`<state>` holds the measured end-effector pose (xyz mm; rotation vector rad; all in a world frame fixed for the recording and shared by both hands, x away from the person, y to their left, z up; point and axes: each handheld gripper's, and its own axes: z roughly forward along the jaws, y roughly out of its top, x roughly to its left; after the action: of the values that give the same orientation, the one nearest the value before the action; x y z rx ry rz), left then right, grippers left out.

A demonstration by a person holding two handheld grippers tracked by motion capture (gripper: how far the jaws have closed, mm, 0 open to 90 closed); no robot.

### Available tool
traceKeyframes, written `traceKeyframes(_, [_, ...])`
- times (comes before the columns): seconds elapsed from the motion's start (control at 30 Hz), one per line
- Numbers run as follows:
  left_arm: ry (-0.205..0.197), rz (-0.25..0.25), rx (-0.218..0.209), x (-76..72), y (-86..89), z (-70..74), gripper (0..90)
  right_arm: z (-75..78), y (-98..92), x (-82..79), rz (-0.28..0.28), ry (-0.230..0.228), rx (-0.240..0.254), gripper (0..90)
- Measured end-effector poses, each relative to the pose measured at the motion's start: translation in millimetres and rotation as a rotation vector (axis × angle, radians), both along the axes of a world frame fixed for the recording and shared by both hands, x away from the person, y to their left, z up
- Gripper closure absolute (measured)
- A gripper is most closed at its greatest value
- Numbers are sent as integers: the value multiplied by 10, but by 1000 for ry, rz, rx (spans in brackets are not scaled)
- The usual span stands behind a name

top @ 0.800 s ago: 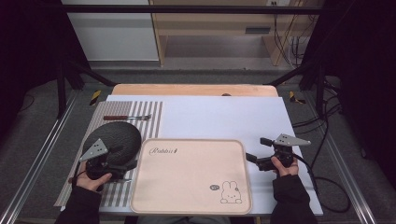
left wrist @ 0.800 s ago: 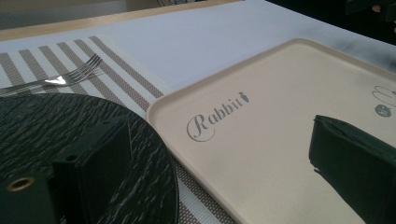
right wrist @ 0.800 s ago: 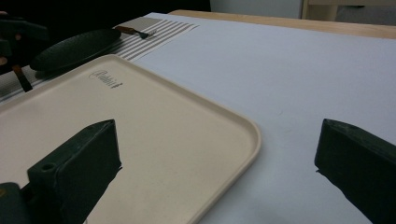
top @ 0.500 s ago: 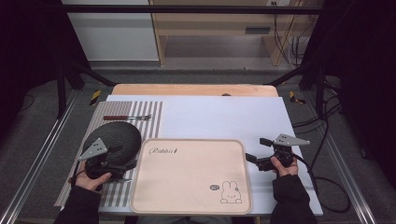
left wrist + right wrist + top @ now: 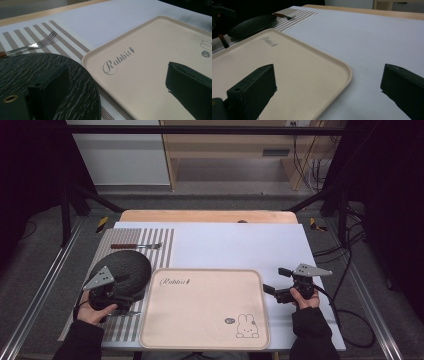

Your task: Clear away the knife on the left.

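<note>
Left of the beige tray (image 5: 205, 307), whose long axis runs across the table, the left gripper (image 5: 112, 92) hangs with jaws spread wide, one above the dark round plate (image 5: 125, 269) and one over the tray's near left corner, while the right gripper (image 5: 274, 281) is spread astride the tray's right edge.

Table evenly lit; dark surroundings; close gripper jaws blurred
</note>
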<state>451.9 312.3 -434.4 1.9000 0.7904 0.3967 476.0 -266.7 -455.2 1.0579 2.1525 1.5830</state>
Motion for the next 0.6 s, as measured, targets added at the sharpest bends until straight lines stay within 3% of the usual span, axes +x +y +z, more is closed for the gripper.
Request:
traceKeyframes(0.27, [0,-21,44,-12,36,100,55,3,-3,-3,-5,-1,0,3])
traceKeyframes(0.43, [6,-36,103,-33,59,164,54,7,-7,-5,-3,-2,-2,3])
traceKeyframes(0.6, [9,-46,128,-49,84,197,52,9,-10,-5,-4,-4,0,3])
